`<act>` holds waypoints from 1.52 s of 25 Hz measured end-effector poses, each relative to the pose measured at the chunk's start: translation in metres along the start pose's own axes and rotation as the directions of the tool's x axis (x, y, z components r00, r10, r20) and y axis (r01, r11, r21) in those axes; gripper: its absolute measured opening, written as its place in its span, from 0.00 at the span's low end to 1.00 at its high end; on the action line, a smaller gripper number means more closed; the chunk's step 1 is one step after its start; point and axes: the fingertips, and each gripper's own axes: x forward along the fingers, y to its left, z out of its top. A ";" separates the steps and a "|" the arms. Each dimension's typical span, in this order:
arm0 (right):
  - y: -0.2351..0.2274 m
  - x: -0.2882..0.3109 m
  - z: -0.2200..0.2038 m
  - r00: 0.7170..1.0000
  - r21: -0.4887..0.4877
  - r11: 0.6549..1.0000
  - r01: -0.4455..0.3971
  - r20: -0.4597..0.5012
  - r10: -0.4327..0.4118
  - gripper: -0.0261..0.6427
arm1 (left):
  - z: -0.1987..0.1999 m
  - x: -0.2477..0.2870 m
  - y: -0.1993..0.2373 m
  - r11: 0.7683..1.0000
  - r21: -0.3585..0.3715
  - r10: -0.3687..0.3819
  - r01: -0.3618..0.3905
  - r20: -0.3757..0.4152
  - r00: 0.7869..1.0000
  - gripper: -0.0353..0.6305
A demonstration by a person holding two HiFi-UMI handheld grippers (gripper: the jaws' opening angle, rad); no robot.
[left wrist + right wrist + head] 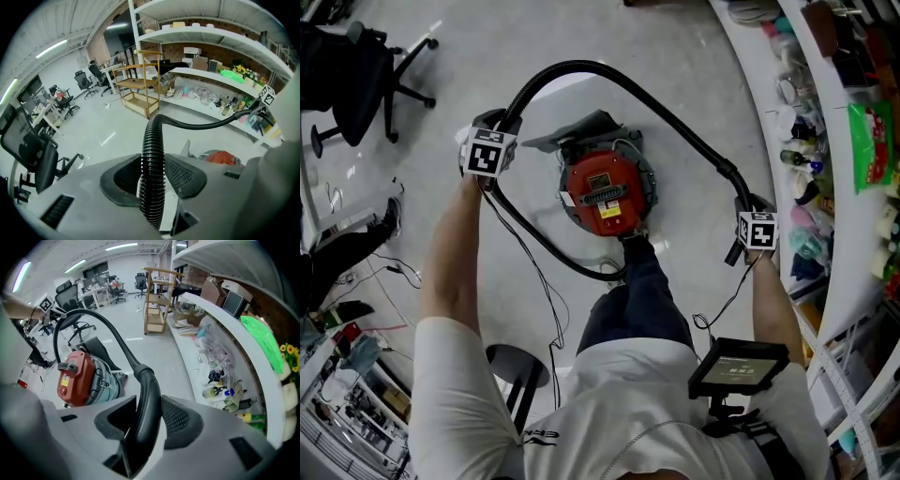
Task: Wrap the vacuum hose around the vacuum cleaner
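The vacuum cleaner [602, 192], with a red top and a grey body, stands on the floor in front of my feet. Its black hose [609, 73] arcs over it from my left gripper [500, 124] to my right gripper [747, 204], and a lower loop [546, 246] runs from the left gripper round to the vacuum's near side. The left gripper [152, 176] is shut on the ribbed hose [153, 154]. The right gripper [146, 417] is shut on the hose's smooth rigid end [149, 399]. The vacuum [77, 376] lies left of it.
A curved white shelf [848, 169] with bottles and packets runs along the right. A black office chair [356, 80] stands far left, and a round stool [517, 367] is near my legs. Thin cables [539, 281] trail over the floor. A wooden rack [140, 89] stands further off.
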 end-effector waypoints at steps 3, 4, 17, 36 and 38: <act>-0.014 0.013 -0.011 1.000 0.024 1.000 0.010 -0.013 -0.010 0.30 | 0.011 0.030 -0.009 0.999 0.032 -0.012 0.012 -0.023 1.000 0.29; -0.019 0.016 -0.016 1.000 0.032 0.999 0.014 -0.020 -0.013 0.30 | 0.013 0.040 -0.013 0.999 0.042 -0.016 0.018 -0.032 0.999 0.29; -0.065 0.046 -0.100 0.993 0.132 0.989 0.072 -0.103 -0.058 0.30 | 0.040 0.158 -0.075 0.981 0.174 -0.063 0.085 -0.126 0.990 0.28; -0.070 0.046 -0.225 0.967 0.159 0.982 0.100 -0.250 -0.058 0.30 | 0.024 0.258 -0.143 0.975 0.211 -0.032 0.067 -0.163 0.986 0.28; -0.065 0.049 -0.222 0.969 0.163 0.982 0.093 -0.242 -0.052 0.30 | 0.024 0.260 -0.135 0.980 0.198 -0.001 0.031 -0.151 0.989 0.29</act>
